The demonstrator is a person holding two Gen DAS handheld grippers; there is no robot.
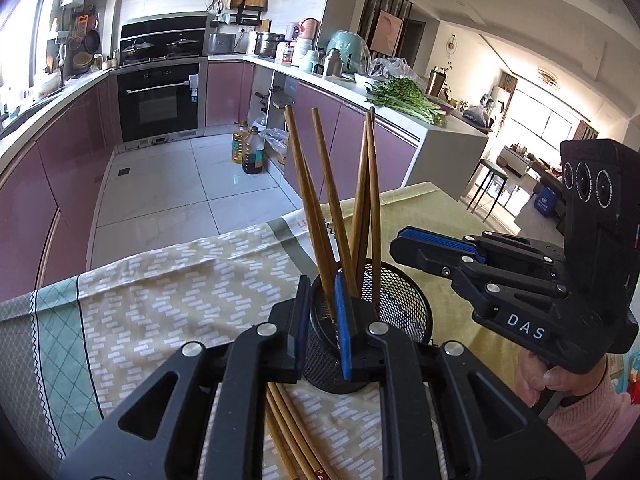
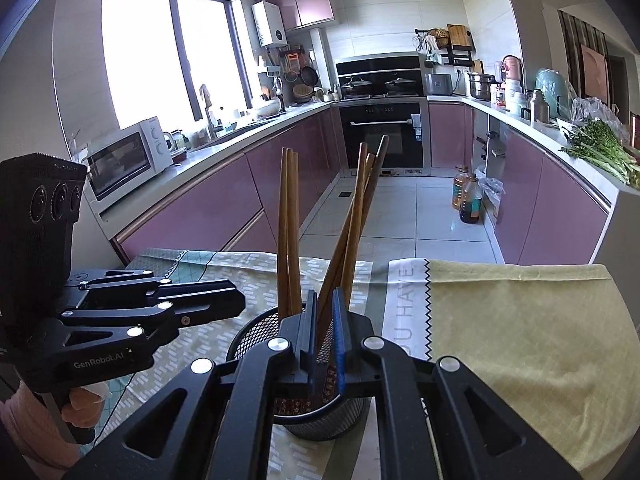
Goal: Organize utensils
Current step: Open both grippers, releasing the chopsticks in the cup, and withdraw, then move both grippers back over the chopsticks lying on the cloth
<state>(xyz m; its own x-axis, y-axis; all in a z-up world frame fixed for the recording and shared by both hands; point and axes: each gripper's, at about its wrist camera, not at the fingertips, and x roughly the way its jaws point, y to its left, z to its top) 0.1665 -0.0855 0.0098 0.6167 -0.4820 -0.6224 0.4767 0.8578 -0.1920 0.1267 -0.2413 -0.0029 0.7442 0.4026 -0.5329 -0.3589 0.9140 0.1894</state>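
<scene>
Right now I see several chopsticks (image 1: 320, 184) standing fanned out in the black mesh holder (image 1: 404, 300) on the patterned tablecloth (image 1: 160, 312), and more chopsticks lying flat (image 1: 280, 420) on the cloth beneath my left gripper (image 1: 323, 320). Its fingers are parted by a narrow gap and pinch nothing. The right gripper (image 2: 324, 324), facing the holder from the other side, has its pads almost pressed together, empty as far as I can tell.

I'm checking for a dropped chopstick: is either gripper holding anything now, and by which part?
Neither. The left gripper and right gripper have nothing between their fingers; the chopsticks stand loose in the mesh holder.
</scene>
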